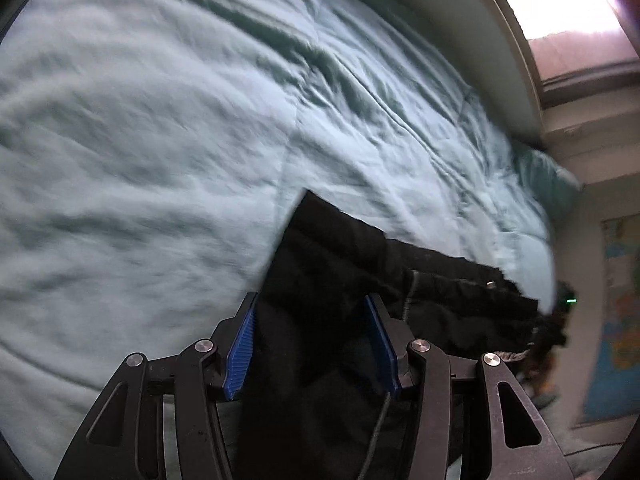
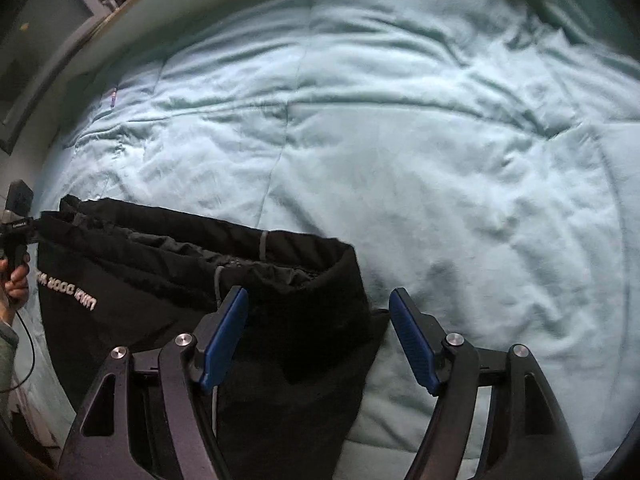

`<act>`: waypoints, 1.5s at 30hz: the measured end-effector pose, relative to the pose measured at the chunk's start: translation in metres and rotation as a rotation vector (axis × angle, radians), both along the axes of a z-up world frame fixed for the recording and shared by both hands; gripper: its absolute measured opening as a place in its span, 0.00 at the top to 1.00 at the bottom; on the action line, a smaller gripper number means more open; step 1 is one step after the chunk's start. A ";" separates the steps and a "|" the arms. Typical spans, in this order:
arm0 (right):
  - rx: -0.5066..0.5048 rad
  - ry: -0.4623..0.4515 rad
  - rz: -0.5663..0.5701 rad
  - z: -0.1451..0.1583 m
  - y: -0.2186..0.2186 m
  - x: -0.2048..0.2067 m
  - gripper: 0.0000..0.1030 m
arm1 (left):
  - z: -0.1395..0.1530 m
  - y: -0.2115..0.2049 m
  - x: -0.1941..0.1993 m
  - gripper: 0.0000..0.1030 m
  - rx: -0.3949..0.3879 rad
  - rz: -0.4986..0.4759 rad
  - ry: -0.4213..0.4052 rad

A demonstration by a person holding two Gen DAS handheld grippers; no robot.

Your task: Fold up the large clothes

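A black garment [image 2: 168, 276] with white lettering lies on a pale blue-green quilt [image 2: 400, 140] that covers a bed. In the right wrist view its upper edge runs from the far left to the middle, and its right corner sits between my fingers. My right gripper [image 2: 318, 312] is open, with the garment's corner in the gap. My left gripper [image 1: 312, 316] is open over the black garment [image 1: 340, 280], with cloth between its blue pads [image 1: 244, 344]. The left gripper also shows in the right wrist view [image 2: 16, 220], at the garment's far left end.
The quilt [image 1: 160, 120] fills most of both views. A wall and a window [image 1: 568, 12] stand beyond the bed in the left wrist view. A colourful map [image 1: 620, 320] hangs at the right edge. A thin cable [image 2: 24, 344] hangs from the left hand.
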State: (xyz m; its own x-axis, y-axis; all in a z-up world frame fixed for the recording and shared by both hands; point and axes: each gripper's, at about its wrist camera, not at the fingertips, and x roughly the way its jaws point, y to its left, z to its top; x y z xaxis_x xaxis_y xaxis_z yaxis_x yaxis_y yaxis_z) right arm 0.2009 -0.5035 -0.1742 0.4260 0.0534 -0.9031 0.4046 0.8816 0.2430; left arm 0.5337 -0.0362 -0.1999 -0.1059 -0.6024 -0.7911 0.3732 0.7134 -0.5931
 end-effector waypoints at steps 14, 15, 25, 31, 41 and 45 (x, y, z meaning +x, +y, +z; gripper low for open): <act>-0.380 -0.094 -0.108 0.088 0.027 0.018 0.80 | 0.128 0.004 -0.030 0.89 -0.045 0.154 -0.434; -0.398 -0.081 -0.116 0.083 0.023 0.030 0.80 | 0.124 -0.003 -0.023 0.89 -0.016 0.169 -0.443; -0.282 0.210 -0.130 -0.062 0.001 0.082 0.79 | -0.034 -0.031 0.015 0.83 0.258 0.218 -0.223; -0.239 0.202 -0.148 -0.045 -0.006 0.072 0.67 | -0.007 -0.013 0.021 0.74 0.198 0.234 -0.206; -0.212 -0.011 -0.185 0.066 0.050 -0.016 0.40 | 0.095 0.064 -0.024 0.73 0.112 0.335 -0.329; -0.131 -0.033 -0.104 0.069 0.110 -0.032 0.40 | 0.110 0.027 -0.108 0.72 0.107 0.183 -0.379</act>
